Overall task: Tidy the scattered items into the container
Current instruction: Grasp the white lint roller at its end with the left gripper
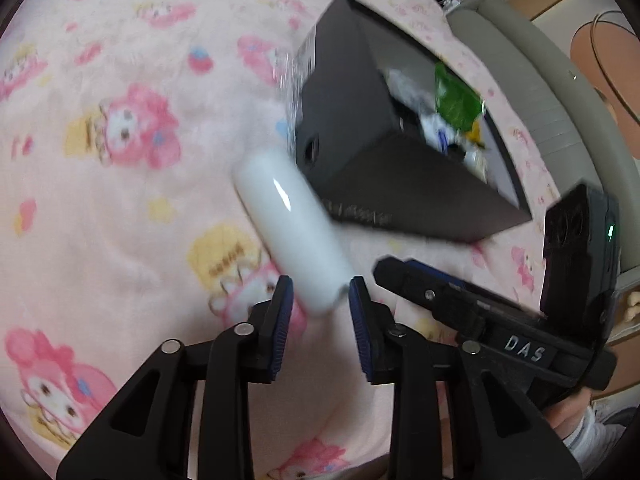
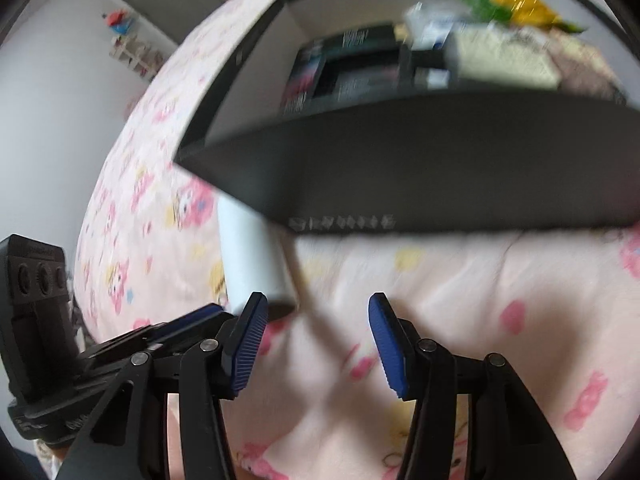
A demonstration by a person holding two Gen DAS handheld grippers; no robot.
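- The left gripper (image 1: 320, 292) has its jaws pinching the near end of a white tube (image 1: 290, 228), lifted over the bed (image 1: 120, 208).
- The box (image 1: 400, 184) sits just beyond, already holding packets.
- The right gripper (image 2: 318, 308) hangs near the box, jaws spread, holding nothing.

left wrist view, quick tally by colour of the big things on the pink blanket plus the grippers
White: 1, the white tube, its near end between the left gripper pads.
Black: 1, the black box, already holding blurred items.
Black with blue pads: 2, the left gripper and the right gripper, which is open and empty.
Total: 4
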